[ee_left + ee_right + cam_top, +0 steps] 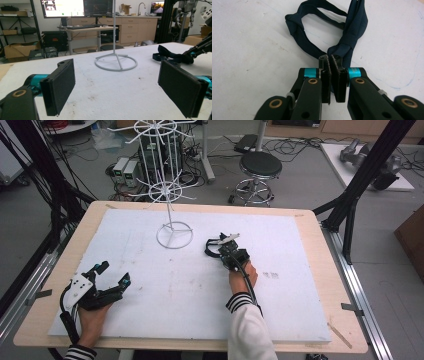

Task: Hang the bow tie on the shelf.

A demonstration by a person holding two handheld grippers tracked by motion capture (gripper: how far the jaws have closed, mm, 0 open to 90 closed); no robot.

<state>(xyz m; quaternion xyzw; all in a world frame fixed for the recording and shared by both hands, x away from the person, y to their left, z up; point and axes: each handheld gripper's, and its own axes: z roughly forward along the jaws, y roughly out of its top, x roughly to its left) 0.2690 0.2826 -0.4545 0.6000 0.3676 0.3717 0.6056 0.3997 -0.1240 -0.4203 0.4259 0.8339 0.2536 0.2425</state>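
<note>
The left gripper [111, 274] rests on the white table [150, 310] with its 2 fingers [58, 87] spread wide and nothing between them. Beyond them stands the white wire rack [172, 215]. The right gripper [223, 244] has its fingers [325, 72] pinched on a dark blue strap [312, 47], which loops out on the table just past the fingertips.

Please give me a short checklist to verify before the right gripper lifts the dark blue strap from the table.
1. Right gripper shut on the dark blue strap: ok.
2. How much fabric is between the pads: cannot tell.
3. The strap lies free, apart from the white wire stand: ok.
4. Left gripper open, holding nothing, away from the strap: ok.
5. White board around the strap free of other things: ok.
6. The strap loop not snagged underneath: cannot tell.
</note>
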